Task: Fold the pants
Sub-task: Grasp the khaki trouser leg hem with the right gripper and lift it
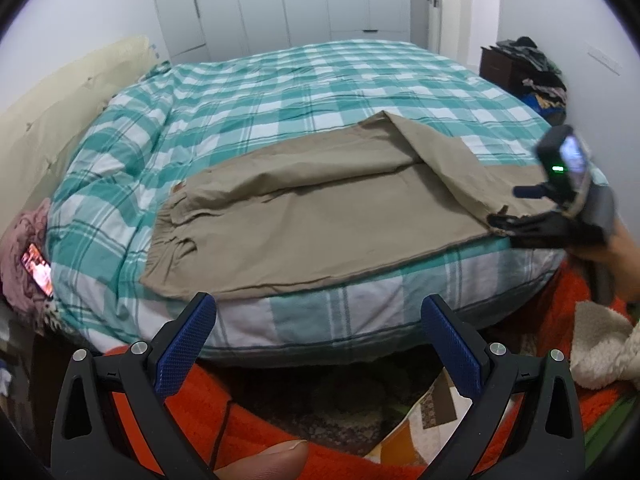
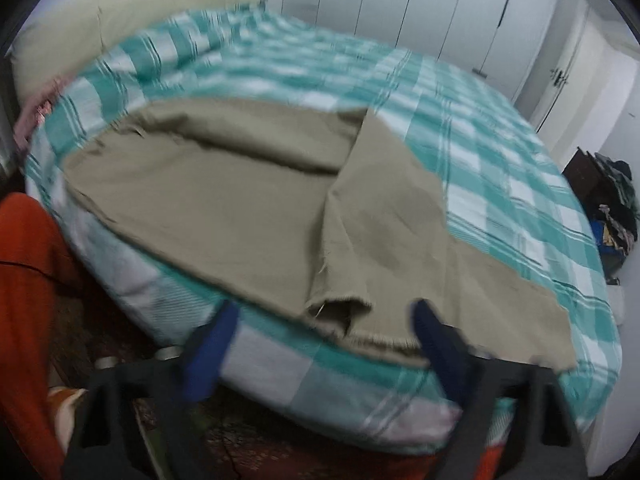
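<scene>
A big bed (image 1: pixel 340 80) with a green and white checked cover fills the room. Behind it stand white closet doors (image 1: pixel 280 0). A cream headboard (image 1: pixel 60 112) is at the left side, a pink cloth (image 1: pixel 24 240) with a lit phone (image 1: pixel 38 270) lies by the bed's left corner, and a dark cabinet (image 1: pixel 500 66) piled with clothes (image 1: pixel 540 76) sits far right. An orange rug (image 1: pixel 248 420) and a fluffy white blanket (image 1: pixel 604 352) lie on the floor.

The tan pants (image 1: pixel 320 224) lie flat on the near edge of the bed. They stretch long from left to right — the waistband (image 1: pixel 168 232) points left, toward the headboard, and the leg ends point right. One leg is folded back over the other at a slant, so its hem (image 2: pixel 340 308) lies near the bed's edge.

The left gripper (image 1: pixel 318 316) hangs in front of the bed, spread wide, with nothing in it and nothing in its way. The right gripper (image 2: pixel 324 320) is down at the leg ends. Its blue fingers (image 2: pixel 212 344) are apart with the frayed hem between them, but the picture is blurry — they do not seem to squeeze the cloth.
</scene>
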